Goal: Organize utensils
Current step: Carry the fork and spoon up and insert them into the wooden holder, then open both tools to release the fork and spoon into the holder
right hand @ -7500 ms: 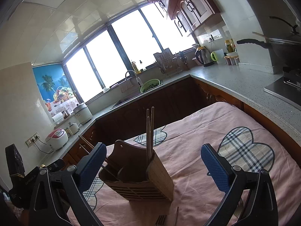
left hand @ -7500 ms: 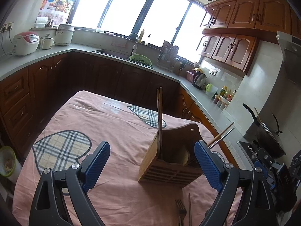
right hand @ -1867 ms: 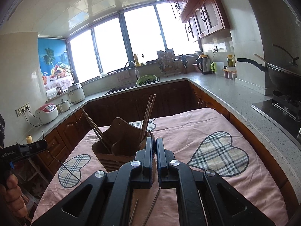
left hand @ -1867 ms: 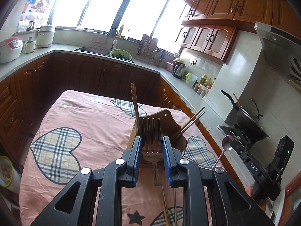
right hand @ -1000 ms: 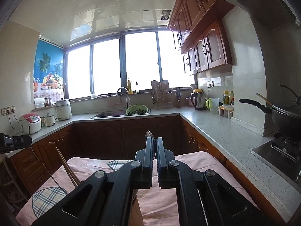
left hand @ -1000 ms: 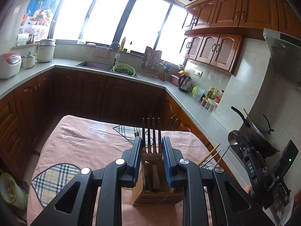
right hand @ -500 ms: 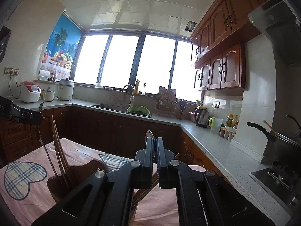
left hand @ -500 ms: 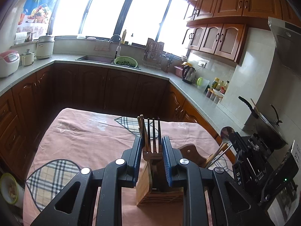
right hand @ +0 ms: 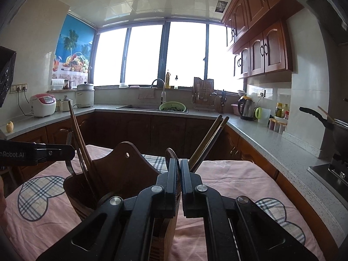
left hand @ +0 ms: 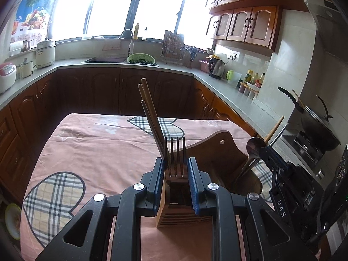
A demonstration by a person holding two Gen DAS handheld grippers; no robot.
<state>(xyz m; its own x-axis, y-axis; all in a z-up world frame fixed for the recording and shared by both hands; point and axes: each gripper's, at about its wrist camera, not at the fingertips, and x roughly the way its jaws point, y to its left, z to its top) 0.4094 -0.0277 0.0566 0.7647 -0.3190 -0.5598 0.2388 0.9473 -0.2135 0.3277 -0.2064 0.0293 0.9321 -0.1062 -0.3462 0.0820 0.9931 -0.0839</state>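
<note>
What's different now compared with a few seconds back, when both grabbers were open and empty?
Both have closed on cutlery picked up from the table: the left gripper holds a fork, tines up, and the right gripper a spoon. Both have carried them over the wooden holder and are lowering them. The holder, its chopsticks and the pink cloth stayed put.

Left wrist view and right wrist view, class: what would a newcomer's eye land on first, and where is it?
The fork, tines up, clamped in the left gripper directly above the wooden utensil holder on the pink tablecloth. At the holder's right side, the right gripper pinches a spoon, with chopsticks leaning out of the holder.
</note>
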